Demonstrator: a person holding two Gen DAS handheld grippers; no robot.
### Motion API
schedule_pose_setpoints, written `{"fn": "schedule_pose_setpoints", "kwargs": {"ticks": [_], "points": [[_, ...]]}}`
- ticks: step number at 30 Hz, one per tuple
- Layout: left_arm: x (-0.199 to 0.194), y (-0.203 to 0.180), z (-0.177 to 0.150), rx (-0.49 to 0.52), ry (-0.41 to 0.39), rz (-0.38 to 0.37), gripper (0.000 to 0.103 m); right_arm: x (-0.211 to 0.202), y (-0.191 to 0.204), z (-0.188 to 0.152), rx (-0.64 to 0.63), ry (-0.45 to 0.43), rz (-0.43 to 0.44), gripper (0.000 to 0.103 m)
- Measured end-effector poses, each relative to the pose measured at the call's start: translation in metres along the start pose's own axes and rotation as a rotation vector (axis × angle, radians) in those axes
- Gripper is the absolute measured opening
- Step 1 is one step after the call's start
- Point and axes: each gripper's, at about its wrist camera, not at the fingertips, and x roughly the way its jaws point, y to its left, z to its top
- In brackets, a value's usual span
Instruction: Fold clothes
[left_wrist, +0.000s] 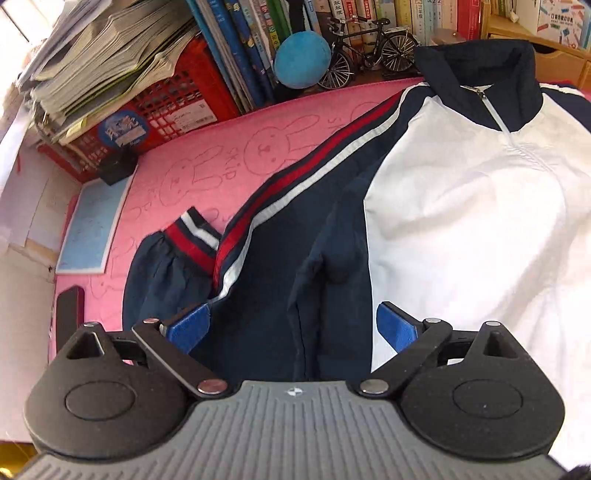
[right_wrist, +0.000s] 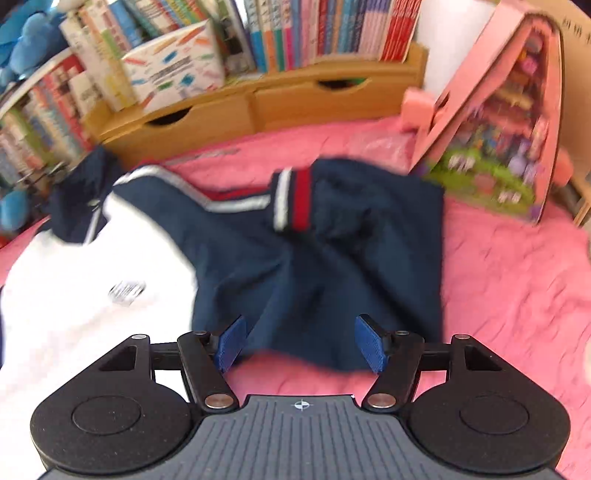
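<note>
A navy and white track jacket (left_wrist: 461, 221) lies face up on a pink rabbit-print cloth (left_wrist: 207, 162), collar toward the bookshelf. Its left sleeve, with a red and white stripe (left_wrist: 306, 162), runs down to a striped cuff (left_wrist: 192, 236) folded back near my left gripper (left_wrist: 295, 325). That gripper is open, its blue pads straddling the navy side panel at the hem. In the right wrist view the jacket (right_wrist: 295, 266) shows blurred, its right sleeve bent back with the cuff (right_wrist: 291, 203) lying on the navy cloth. My right gripper (right_wrist: 301, 343) is open over the sleeve's lower edge.
A red crate (left_wrist: 159, 107) under stacked papers, a blue ball (left_wrist: 301, 59) and a model bicycle (left_wrist: 373, 48) stand at the back by the books. A blue booklet (left_wrist: 92, 225) lies at the left. A wooden drawer unit (right_wrist: 236, 110) and a pink toy box (right_wrist: 495, 122) border the cloth (right_wrist: 517, 295).
</note>
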Motion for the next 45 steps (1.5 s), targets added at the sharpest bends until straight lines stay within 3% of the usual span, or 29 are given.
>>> {"fn": "schedule_pose_setpoints", "kwargs": {"ticks": [5,11,13,15,16,17,20,23,25,28,29,31,32,33,37,40,43,45], "points": [[-0.027,0.010,-0.050,-0.064,0.070,-0.038,0.099,-0.006,0.025,-0.073,-0.024,0.201,0.115,0.066],[-0.031,0.005,-0.097,-0.015,0.131,-0.035,0.099,-0.007,0.049,-0.130,-0.056,0.319,0.096,0.069],[-0.033,0.005,-0.107,-0.004,0.136,-0.051,0.099,-0.012,0.071,-0.145,-0.140,0.279,0.055,0.061],[-0.039,0.005,-0.114,0.002,0.131,-0.070,0.099,-0.016,0.097,-0.153,-0.226,0.254,-0.036,0.019],[-0.043,0.006,-0.116,0.008,0.122,-0.080,0.099,-0.018,0.104,-0.153,-0.245,0.246,-0.063,0.015],[-0.047,0.007,-0.119,0.013,0.106,-0.090,0.099,-0.020,0.109,-0.153,-0.261,0.240,-0.086,0.006],[-0.056,0.011,-0.127,0.036,0.077,-0.095,0.099,-0.038,0.105,-0.144,-0.280,0.191,-0.145,0.004],[-0.059,0.016,-0.135,0.035,0.068,-0.083,0.099,-0.063,0.101,-0.143,-0.396,0.073,-0.326,0.004],[-0.059,0.020,-0.138,0.007,0.072,-0.066,0.099,-0.067,0.092,-0.144,-0.466,0.044,-0.404,0.006],[-0.059,0.030,-0.139,-0.088,0.089,-0.050,0.099,-0.042,0.071,-0.145,-0.440,0.278,-0.312,0.015],[-0.060,0.033,-0.138,-0.119,0.098,-0.044,0.099,-0.048,0.073,-0.144,-0.445,0.257,-0.303,0.020],[-0.065,0.039,-0.136,-0.163,0.089,-0.024,0.099,-0.065,0.079,-0.141,-0.462,0.181,-0.293,0.040],[-0.068,0.043,-0.134,-0.180,0.079,-0.014,0.099,-0.073,0.082,-0.140,-0.470,0.143,-0.287,0.063],[-0.070,0.046,-0.131,-0.190,0.064,-0.002,0.100,-0.081,0.085,-0.139,-0.477,0.105,-0.282,0.075],[-0.067,0.068,-0.107,-0.226,0.016,0.083,0.100,-0.094,0.124,-0.124,-0.574,0.004,-0.229,0.078],[-0.055,0.087,-0.077,-0.224,-0.055,0.155,0.102,-0.075,0.155,-0.121,-0.591,0.011,-0.169,0.080],[-0.028,0.095,-0.044,-0.126,-0.123,0.217,0.103,-0.060,0.183,-0.124,-0.580,0.029,-0.138,0.080],[0.003,0.084,-0.025,-0.023,-0.128,0.265,0.103,-0.050,0.200,-0.129,-0.552,0.046,-0.140,0.080]]}}
